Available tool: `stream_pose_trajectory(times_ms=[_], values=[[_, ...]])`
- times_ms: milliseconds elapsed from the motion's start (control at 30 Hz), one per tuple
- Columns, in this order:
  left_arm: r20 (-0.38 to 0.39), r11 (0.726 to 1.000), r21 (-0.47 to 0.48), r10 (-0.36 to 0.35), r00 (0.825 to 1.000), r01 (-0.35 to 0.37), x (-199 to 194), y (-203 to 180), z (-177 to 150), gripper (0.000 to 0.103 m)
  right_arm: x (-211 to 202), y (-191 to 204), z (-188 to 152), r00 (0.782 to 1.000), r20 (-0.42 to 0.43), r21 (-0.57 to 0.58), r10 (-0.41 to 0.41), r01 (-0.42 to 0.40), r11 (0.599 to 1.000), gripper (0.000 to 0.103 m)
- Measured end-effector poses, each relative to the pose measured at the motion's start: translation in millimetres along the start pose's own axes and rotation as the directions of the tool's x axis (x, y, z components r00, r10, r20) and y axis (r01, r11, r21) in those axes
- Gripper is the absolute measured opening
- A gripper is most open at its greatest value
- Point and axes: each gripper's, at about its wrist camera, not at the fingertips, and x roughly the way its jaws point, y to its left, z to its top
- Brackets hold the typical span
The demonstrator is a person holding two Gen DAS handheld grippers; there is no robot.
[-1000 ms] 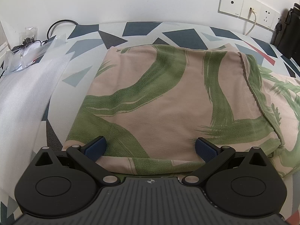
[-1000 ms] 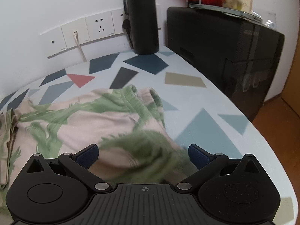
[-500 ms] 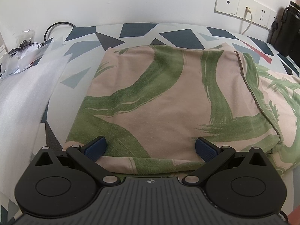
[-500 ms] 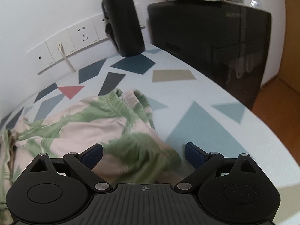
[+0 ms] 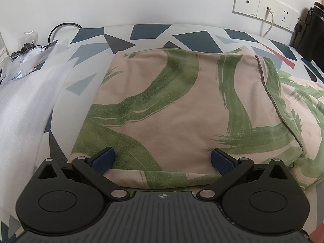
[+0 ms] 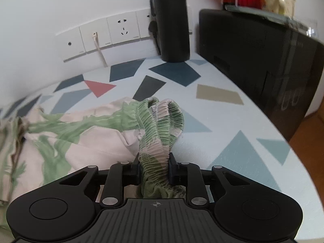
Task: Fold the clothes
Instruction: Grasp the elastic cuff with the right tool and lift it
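On the patterned tabletop (image 6: 232, 125), between the fingers of the right gripper (image 6: 154, 167): a bunched, ribbed elastic waistband (image 6: 160, 125) of the pink-and-green garment (image 5: 182, 105), clamped tight and drawn up into a loop. Half a second back: same fingers spread wide above blurred cloth, nothing held. Left gripper (image 5: 161, 159) unchanged from the earlier frames, blue pads (image 5: 103, 159) wide apart, resting at the near edge of the folded part, gripping nothing.

Garment: soft, matte knit, pale pink with broad brush-like green strokes; folded portion flat and roughly rectangular, a stitched hem running down its right side; looser, creased cloth trailing toward the right gripper. Waistband finely pleated, thick, curling.

Tabletop: smooth, pale blue-white, scattered with angular navy, teal, red and tan shapes. Behind, against the white wall: white square socket plates (image 6: 121, 30), a white cable (image 6: 100, 50) plugged in, a tall matte black cylindrical flask (image 6: 172, 22), a glossy black boxy appliance (image 6: 263, 60). At far left in the left wrist view: crinkled clear plastic bags (image 5: 22, 60), white foam sheet (image 5: 24, 105).
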Motion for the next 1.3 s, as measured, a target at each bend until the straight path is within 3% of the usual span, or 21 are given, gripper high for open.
stream_pose_trajectory(times_ms=[200, 300, 467, 600, 867, 1300], values=[[-0.005, 1.0, 0.005, -0.013, 1.0, 0.013, -1, 6, 6, 0.103, -24, -14, 8, 0.99, 0.061, 0.208, 0.129, -0.139, 0.968, 0.02], [0.029, 0.999, -0.035, 0.008, 1.0, -0.007, -8, 21, 11, 0.103, -35, -2, 13, 0.98, 0.093, 0.234, 0.177, -0.194, 0.953, 0.02], [0.04, 0.994, -0.109, 0.021, 0.999, -0.017, -18, 58, 21, 0.103, -43, 38, 17, 0.969, 0.099, 0.194, 0.226, -0.242, 0.951, 0.02], [0.05, 0.997, -0.075, 0.029, 0.998, -0.026, -31, 79, 21, 0.103, -44, 81, 15, 0.961, 0.096, 0.173, 0.261, -0.274, 0.946, 0.02], [0.056, 0.996, -0.086, -0.029, 0.998, 0.033, -60, 131, -4, 0.103, -47, 167, 12, 0.94, 0.089, 0.129, 0.329, -0.338, 0.932, 0.02], [0.06, 0.978, -0.203, -0.036, 0.998, 0.048, -84, 223, -48, 0.103, -3, 336, -31, 0.925, -0.059, -0.084, 0.375, -0.379, 0.922, 0.02]])
